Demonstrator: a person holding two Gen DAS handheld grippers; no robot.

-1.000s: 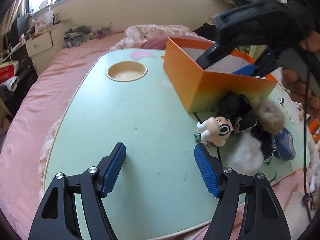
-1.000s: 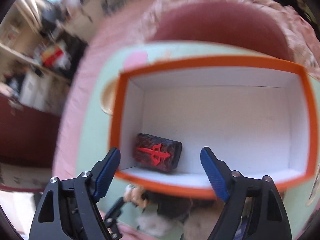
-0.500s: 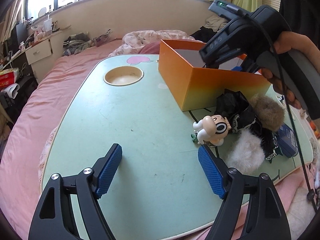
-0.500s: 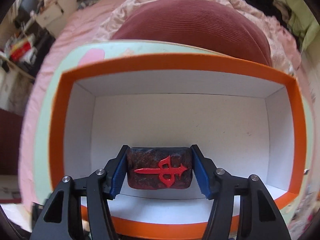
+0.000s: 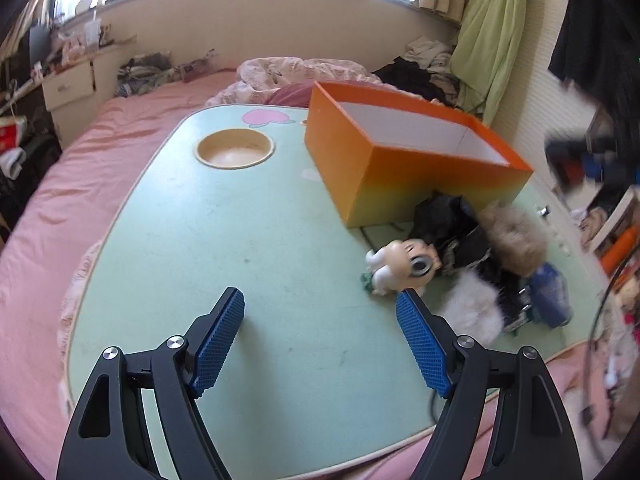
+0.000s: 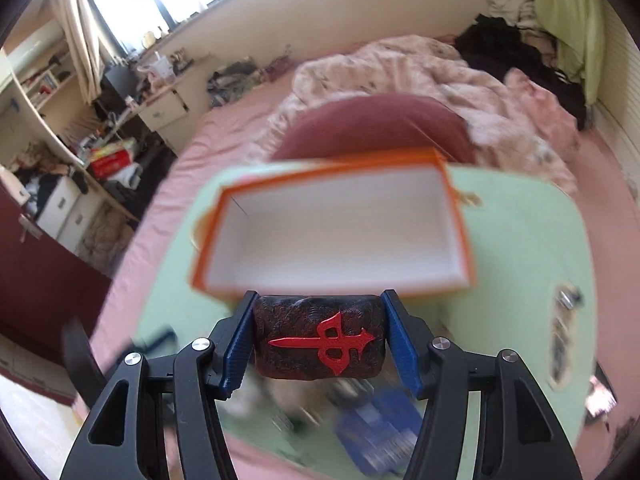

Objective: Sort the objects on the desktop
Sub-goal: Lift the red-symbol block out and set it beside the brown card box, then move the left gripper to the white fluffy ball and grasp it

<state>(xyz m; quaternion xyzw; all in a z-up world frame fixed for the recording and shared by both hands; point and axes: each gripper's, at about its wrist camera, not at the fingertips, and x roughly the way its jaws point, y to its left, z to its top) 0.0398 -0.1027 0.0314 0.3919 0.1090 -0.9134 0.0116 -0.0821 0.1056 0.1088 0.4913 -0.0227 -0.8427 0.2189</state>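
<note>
The right gripper (image 6: 319, 338) pinches a dark block (image 6: 320, 336) with a red dagger sign; both blue pads press on its short ends, and the block sits fully between the jaws. It is held in the air, above the counter (image 6: 520, 248). Ahead of the jaws and lower stands the orange box (image 6: 336, 232), open at the top, its white inside bare as far as this view shows. Below the jaws the view is blurred; something blue (image 6: 380, 436) lies there, but I cannot tell what it is.

The left gripper (image 5: 320, 336) has its jaws spread wide, with nothing between them, only the green counter (image 5: 224, 232) under the gap. Just beside the tip of the right-side jaw lies a small white figure (image 5: 400, 266) with one big eye; it seems close to the pad, but I cannot tell whether they touch. Beyond that figure, further to the right side of the jaws, there is a heap: a black thing (image 5: 448, 220), a tan pompom (image 5: 514, 240), a white pompom (image 5: 474, 312) and a blue pouch (image 5: 550, 296), all touching each other. The box (image 5: 400, 164) stands ahead of the jaws and to the right, with the heap against its near wall. Far ahead to the left is a round cup hole (image 5: 235, 152) in the counter. The counter rests on a pink bed (image 5: 80, 152).
</note>
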